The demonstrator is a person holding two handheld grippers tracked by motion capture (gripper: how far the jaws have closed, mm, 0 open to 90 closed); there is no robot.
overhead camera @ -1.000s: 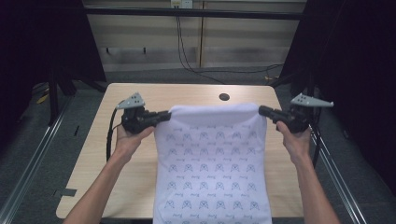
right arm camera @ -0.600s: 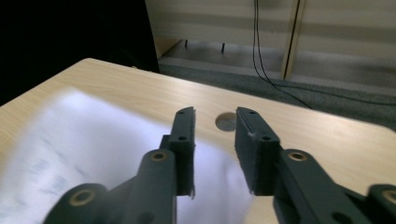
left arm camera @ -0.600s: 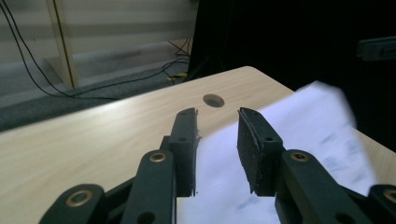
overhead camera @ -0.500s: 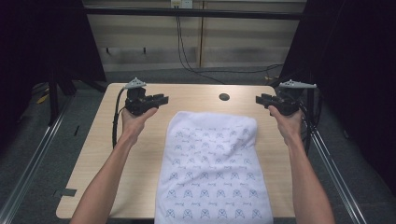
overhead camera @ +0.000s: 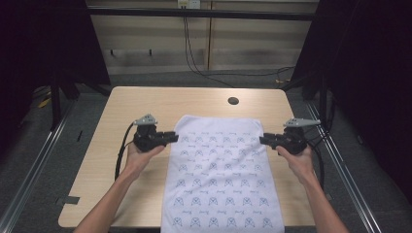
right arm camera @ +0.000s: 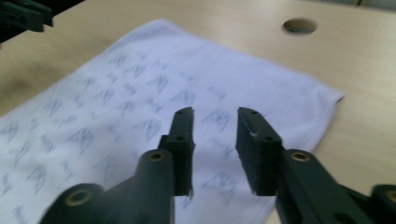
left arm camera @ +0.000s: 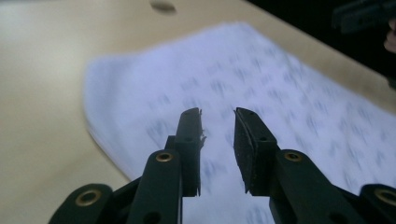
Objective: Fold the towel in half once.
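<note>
A white towel point(overhead camera: 221, 182) printed with small blue figures lies flat on the table point(overhead camera: 145, 104), spread lengthwise from about the middle of the table to its near edge, where the cloth hangs just over. Its far edge runs straight across, short of the round hole point(overhead camera: 233, 101) near the table's far edge.

The left tongs point(overhead camera: 172, 138) sit low at the towel's far-left corner, the tips pointing inward at the cloth's left edge — held in the person's left hand point(overhead camera: 141, 155), with a black cable trailing back toward the near-left of the table. In the left gripper view the 2 black jaws stand apart with a clear gap, the towel point(left arm camera: 261, 93) showing below and beyond them; nothing sits between the pads. These jaws have just been closing a little, yet they are released and empty.

The right tongs point(overhead camera: 265, 141) mirror them at the towel's far-right edge, carried by the right hand point(overhead camera: 296, 160) near the table's right edge. In the right gripper view their jaws are likewise parted over the cloth point(right arm camera: 140, 93), the towel's corner and the hole point(right arm camera: 299, 25) lying beyond — no fabric is pinched. They too have just been closing slightly and hold nothing.

Both forearms come in from the near edge, 1 on each side of the towel.
</note>
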